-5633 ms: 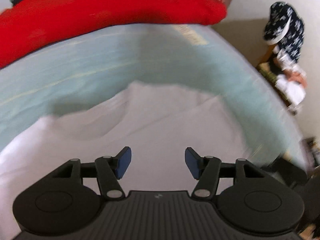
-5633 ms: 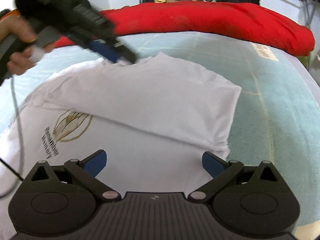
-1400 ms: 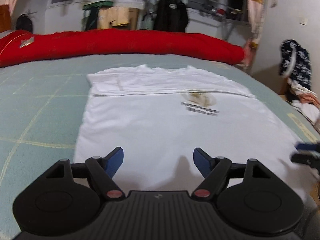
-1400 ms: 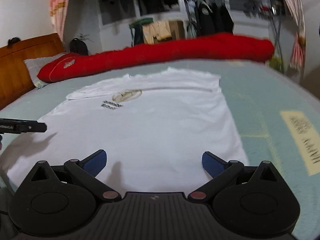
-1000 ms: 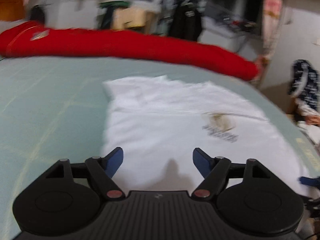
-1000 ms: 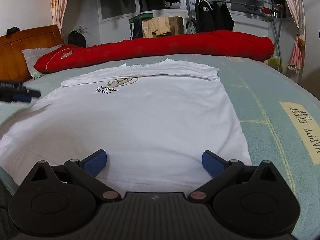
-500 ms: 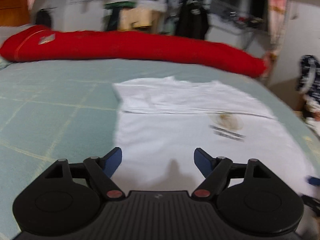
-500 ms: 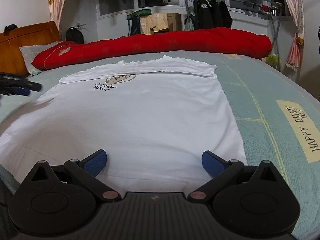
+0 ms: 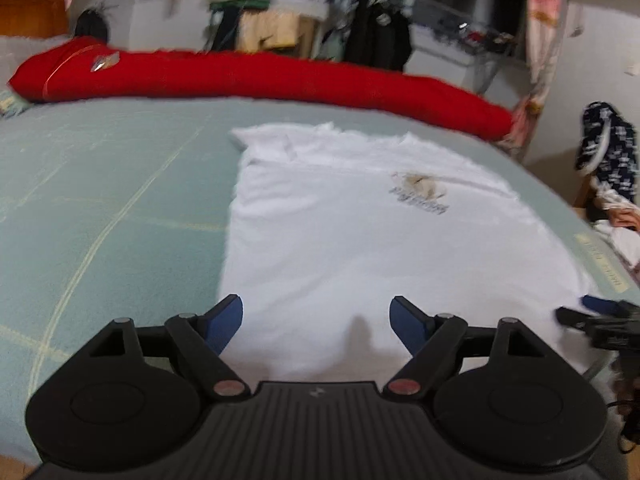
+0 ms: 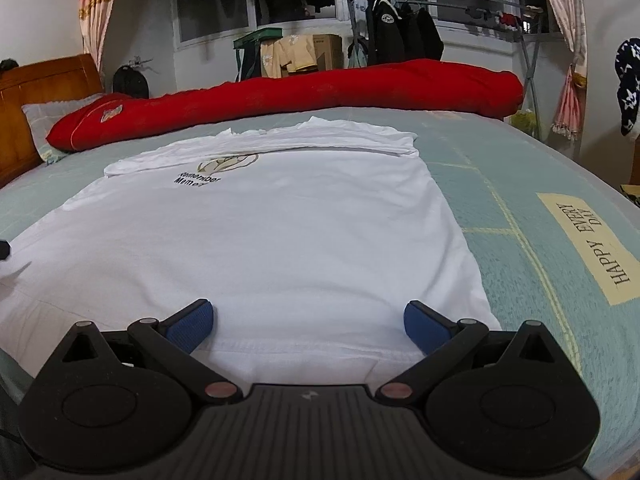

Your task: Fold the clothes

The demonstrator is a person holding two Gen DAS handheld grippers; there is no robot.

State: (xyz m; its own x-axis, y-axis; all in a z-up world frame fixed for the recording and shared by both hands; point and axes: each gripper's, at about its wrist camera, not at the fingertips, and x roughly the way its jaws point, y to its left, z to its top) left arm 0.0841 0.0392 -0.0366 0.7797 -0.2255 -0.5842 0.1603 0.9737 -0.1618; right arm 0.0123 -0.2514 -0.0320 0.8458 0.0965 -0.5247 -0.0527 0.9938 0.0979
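Lying flat on the bed (image 10: 520, 184) is a white shirt (image 10: 280, 232), with its print facing up. The far edge of the shirt is turned over onto itself, making a long band (image 10: 320, 140) near the red pillow (image 10: 300, 92). The rest of the shirt is spread out in 1 layer, and its near edge sits close to the near side of the bed.

The left gripper (image 9: 316, 316) hangs over the near left part of the shirt. Its jaws are wide and hold nothing. The right gripper (image 10: 308, 320) hangs low over the near hem, on the right side. Its jaws are wide too, with nothing between them. In the left view, the tip of the right gripper shows at the near right edge of the shirt.

I think the folding is part way through. 1 fold shows at the far side. The big middle part and the near edge are not folded over, so the shirt is not a small neat pile. With both grippers at the near hem, that edge looks like the next part to lift, but I can't be sure.
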